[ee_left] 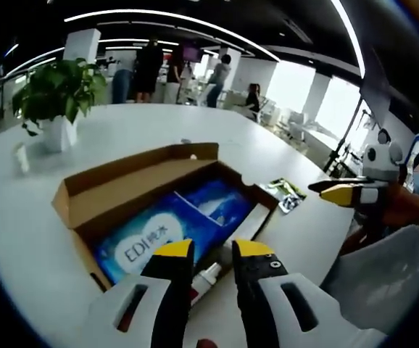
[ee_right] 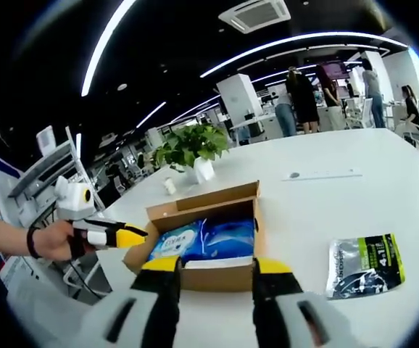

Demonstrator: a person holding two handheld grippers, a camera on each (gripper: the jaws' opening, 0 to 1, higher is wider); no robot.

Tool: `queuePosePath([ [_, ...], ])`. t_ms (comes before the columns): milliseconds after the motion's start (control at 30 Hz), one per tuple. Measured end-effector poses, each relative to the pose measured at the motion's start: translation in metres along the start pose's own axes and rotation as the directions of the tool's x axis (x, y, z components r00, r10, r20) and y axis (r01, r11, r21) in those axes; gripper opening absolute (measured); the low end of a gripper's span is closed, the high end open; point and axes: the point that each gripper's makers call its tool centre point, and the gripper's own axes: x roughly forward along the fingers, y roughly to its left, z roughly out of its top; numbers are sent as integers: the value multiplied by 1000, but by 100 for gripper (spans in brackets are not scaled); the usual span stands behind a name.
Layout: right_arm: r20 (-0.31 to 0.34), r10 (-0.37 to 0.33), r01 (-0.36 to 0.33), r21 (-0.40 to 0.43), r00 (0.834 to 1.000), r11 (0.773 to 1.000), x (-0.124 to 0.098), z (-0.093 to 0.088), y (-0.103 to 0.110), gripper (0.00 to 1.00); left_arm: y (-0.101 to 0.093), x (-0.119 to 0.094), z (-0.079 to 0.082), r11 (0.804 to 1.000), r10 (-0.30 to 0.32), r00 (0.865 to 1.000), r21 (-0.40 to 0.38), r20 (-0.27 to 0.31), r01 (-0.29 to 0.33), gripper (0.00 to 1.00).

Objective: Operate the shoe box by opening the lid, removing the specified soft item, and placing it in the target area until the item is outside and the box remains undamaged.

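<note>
- The left claw (ee_left: 212, 249) is open with nothing in it, just above the near edge of the open box (ee_left: 115, 190).
- The right claw (ee_right: 217, 264) is open and empty too, at the box's near wall.
- A blue soft pack (ee_left: 172, 226) lies inside the box.
- A small bottle (ee_left: 205, 278) lies between the left claw's tips.
- A green pouch (ee_right: 364, 264) lies on the white table (ee_right: 340, 196), right of the box.
- A plant (ee_right: 192, 146) stands behind.
</note>
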Motion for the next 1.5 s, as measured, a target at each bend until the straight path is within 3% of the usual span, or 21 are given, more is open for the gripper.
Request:
queuePosePath([
  [767, -29, 22, -22, -8, 999, 1000, 4, 0, -5, 36, 1, -2, -4, 999, 17, 1000, -37, 15, -16, 21],
  [1133, -41, 54, -55, -8, 998, 998, 23, 6, 2, 36, 8, -5, -4, 998, 33, 999, -60, 27, -32, 21],
  [1500, -92, 108, -112, -29, 990, 993, 44, 0, 12, 35, 16, -19, -14, 992, 89, 995, -96, 34, -85, 22],
])
